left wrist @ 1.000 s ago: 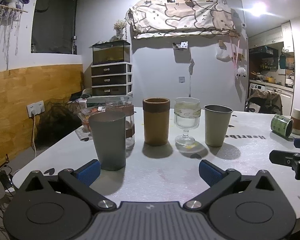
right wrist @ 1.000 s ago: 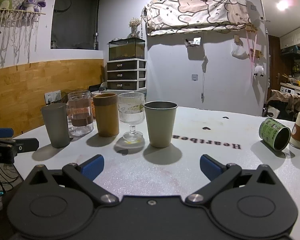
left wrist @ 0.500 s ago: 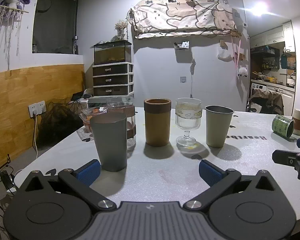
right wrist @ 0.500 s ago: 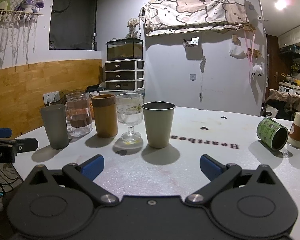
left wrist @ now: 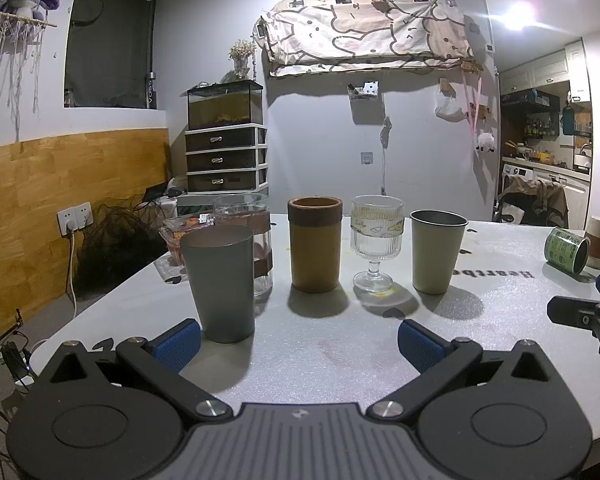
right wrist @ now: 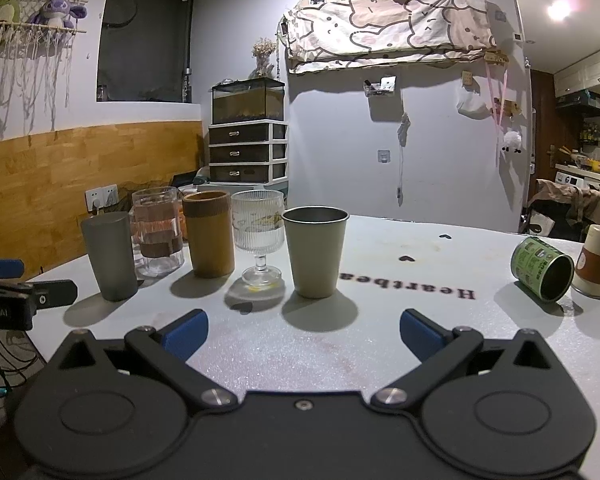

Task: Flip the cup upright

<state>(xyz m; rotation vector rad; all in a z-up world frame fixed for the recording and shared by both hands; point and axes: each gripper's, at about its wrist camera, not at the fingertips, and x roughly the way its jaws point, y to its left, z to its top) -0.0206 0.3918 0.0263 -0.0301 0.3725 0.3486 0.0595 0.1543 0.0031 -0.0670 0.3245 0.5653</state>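
A green printed cup [right wrist: 542,269] lies on its side at the right of the white table [right wrist: 400,240], its mouth facing me; it also shows in the left wrist view [left wrist: 566,249]. My right gripper [right wrist: 302,330] is open and empty, low over the table, well left of and nearer than that cup. My left gripper [left wrist: 298,342] is open and empty, just in front of an upright grey cup [left wrist: 222,282]. The right gripper's side shows at the right edge of the left wrist view.
A row of upright vessels stands mid-table: grey cup [right wrist: 110,256], clear glass jar [right wrist: 158,232], brown tumbler [right wrist: 209,234], ribbed stemmed glass [right wrist: 259,240], beige metal cup [right wrist: 315,251]. A white paper cup with a brown sleeve [right wrist: 594,266] stands right of the lying cup.
Both grippers have drifted slightly; the view has shifted a little. No object has moved and both grippers have stayed open.
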